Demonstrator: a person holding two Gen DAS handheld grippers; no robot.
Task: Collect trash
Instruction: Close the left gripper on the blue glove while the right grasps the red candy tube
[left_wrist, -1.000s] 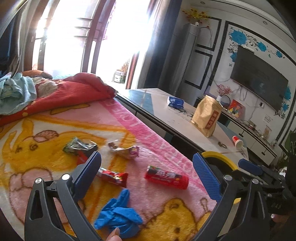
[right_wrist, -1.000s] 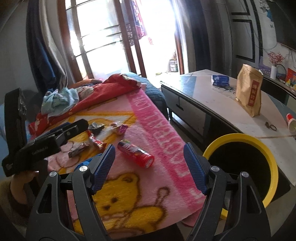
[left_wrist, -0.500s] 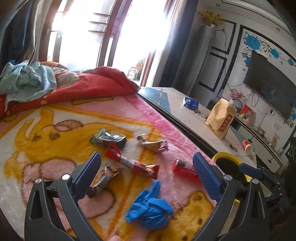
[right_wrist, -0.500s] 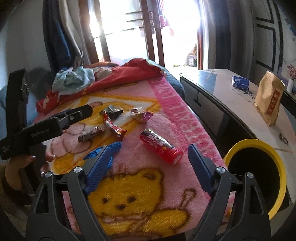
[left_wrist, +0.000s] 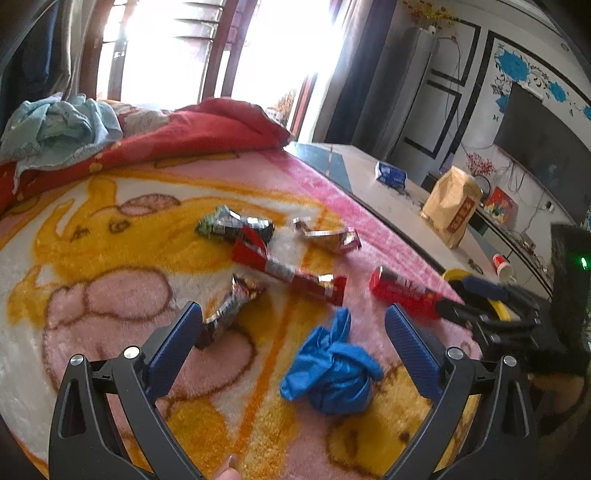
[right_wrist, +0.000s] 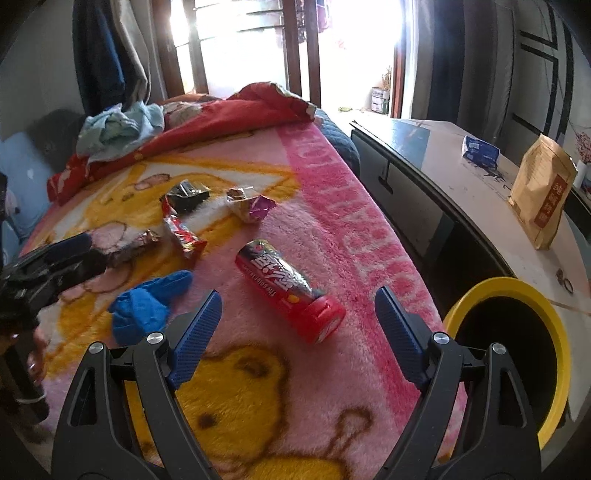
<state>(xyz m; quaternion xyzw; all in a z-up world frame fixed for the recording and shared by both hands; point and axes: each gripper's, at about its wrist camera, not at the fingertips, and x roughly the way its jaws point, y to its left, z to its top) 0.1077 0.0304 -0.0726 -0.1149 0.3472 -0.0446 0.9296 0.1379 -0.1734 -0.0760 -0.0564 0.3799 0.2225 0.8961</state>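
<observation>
While both grippers hang over the blanket (left_wrist: 110, 229), trash lies scattered on it. Left gripper (left_wrist: 293, 328): jaws spread wide, nothing between the pads; a blue glove (left_wrist: 328, 373) lies crumpled just ahead between the fingers, untouched. A silver wrapper (left_wrist: 232, 306) sits by the left finger tip, whether touching I cannot tell. Beyond it lie a long red wrapper (left_wrist: 291, 273), a dark wrapper (left_wrist: 232, 225) and a purple-gold wrapper (left_wrist: 328, 236). Right gripper (right_wrist: 297, 321): jaws have just been opening and now stand wide, empty; a red tube (right_wrist: 291, 291) lies on its side just ahead between the fingers, cap end nearest, not gripped. Yellow-rimmed bin (right_wrist: 554, 332) stands off the blanket edge, right of the right gripper, beside a low table (right_wrist: 461, 192) holding a brown bag (right_wrist: 543, 195) and a blue packet (right_wrist: 480, 149).
</observation>
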